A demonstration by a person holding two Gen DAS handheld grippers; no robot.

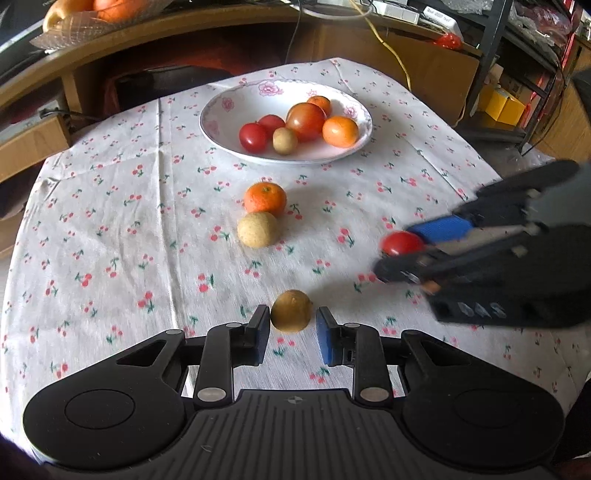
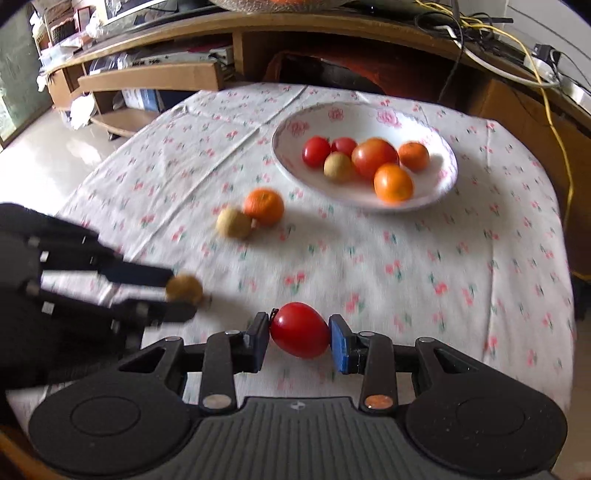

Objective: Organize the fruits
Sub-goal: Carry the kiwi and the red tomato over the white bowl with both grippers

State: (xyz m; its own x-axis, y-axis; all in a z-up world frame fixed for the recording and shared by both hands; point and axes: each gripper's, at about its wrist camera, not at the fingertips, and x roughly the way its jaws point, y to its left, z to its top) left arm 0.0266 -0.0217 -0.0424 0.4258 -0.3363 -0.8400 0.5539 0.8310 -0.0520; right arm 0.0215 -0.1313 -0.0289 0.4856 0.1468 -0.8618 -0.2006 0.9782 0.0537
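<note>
A small brown round fruit [image 1: 291,312] lies on the cherry-print tablecloth between the fingers of my left gripper [image 1: 291,322]. The left pad touches it and a thin gap shows at the right pad, so the gripper is open. My right gripper [image 2: 299,332] is shut on a red tomato [image 2: 300,329], with both pads against it. A mandarin [image 1: 265,198] and a pale round fruit [image 1: 257,229] sit touching mid-table. Beyond them, the white flowered plate [image 1: 221,107] holds tomatoes, mandarins and one pale fruit. The right gripper [image 1: 399,254] is blurred at the right in the left wrist view.
A curved wooden desk [image 1: 369,40] with cables wraps behind the table. A bag of oranges [image 1: 92,11] sits on the desk at the left, and a yellow box [image 1: 504,105] stands at the right. The tablecloth drops off at the near edges.
</note>
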